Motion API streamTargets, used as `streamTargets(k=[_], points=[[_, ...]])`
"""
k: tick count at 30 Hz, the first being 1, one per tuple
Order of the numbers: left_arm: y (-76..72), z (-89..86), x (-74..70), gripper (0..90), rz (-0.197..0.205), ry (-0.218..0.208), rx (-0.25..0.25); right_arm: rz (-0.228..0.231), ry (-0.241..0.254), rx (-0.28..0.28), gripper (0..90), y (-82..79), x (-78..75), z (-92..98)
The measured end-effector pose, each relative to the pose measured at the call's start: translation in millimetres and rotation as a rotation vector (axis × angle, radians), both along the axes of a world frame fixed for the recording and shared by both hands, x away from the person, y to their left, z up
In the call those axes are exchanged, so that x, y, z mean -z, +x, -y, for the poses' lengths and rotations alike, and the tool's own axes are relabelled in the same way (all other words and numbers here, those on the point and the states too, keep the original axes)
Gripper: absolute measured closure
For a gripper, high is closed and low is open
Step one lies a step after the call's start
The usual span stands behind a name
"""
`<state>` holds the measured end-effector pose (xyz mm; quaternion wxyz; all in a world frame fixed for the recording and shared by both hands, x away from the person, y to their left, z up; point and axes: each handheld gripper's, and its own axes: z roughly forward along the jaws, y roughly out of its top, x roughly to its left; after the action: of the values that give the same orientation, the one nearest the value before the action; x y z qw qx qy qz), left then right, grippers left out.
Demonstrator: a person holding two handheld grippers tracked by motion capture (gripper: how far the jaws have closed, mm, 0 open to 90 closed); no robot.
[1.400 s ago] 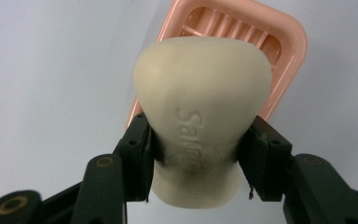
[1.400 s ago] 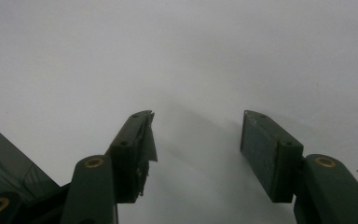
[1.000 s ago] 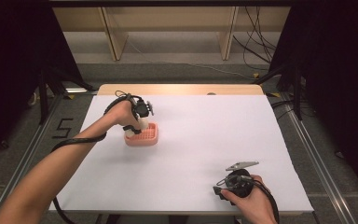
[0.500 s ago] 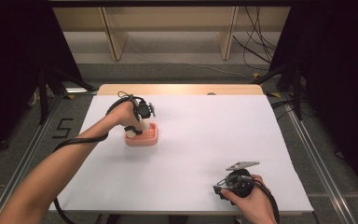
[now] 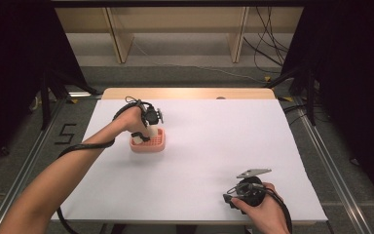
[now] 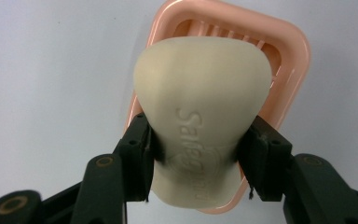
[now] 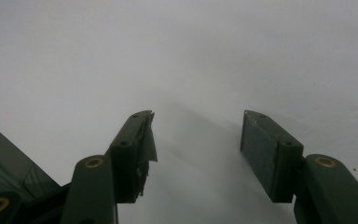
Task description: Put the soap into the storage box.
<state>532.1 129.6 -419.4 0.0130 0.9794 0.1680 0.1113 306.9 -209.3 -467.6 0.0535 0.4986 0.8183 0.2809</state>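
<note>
Left gripper view has the left gripper [image 6: 200,144] clamped on a cream soap bar [image 6: 203,116], jaws pinching its narrower lower sides, the bar sitting right over the pink soap dish [image 6: 293,60]. High view puts that dish [image 5: 158,144] on the white table [image 5: 214,146], left of center. Right gripper [image 7: 196,149] sits wide open, nothing between its jaws, near the table's front edge.

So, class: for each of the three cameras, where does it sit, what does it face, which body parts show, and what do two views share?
High view: above the near edge, facing forward-down on the white table; both forearms, left tongs, right tongs.
Left gripper view: on the left tongs, facing soap bar over pink soap dish; own jaws.
Right gripper view: on the right tongs, facing bare table; own jaws.
Shared: soap dish, high and left views.
</note>
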Motion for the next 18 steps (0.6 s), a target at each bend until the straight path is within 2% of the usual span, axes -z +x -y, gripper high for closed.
streamTargets(k=[8,12,14,18], points=[[1.2,1.2,2.4,49.0,-0.007,-0.002,0.009,-0.001,0.0,0.001,44.1,0.0,0.1,0.2],[3.0,1.8,2.9,49.0,0.002,-0.002,0.021,0.0,0.0,0.001,44.1,0.0,0.1,0.1],[2.0,1.8,4.0,49.0,-0.002,-0.009,0.007,0.0,-0.001,0.002,44.1,-0.1,0.1,0.1],[3.1,2.4,5.2,49.0,0.0,-0.002,0.027,-0.004,0.0,0.003,44.1,-0.2,0.2,0.1]])
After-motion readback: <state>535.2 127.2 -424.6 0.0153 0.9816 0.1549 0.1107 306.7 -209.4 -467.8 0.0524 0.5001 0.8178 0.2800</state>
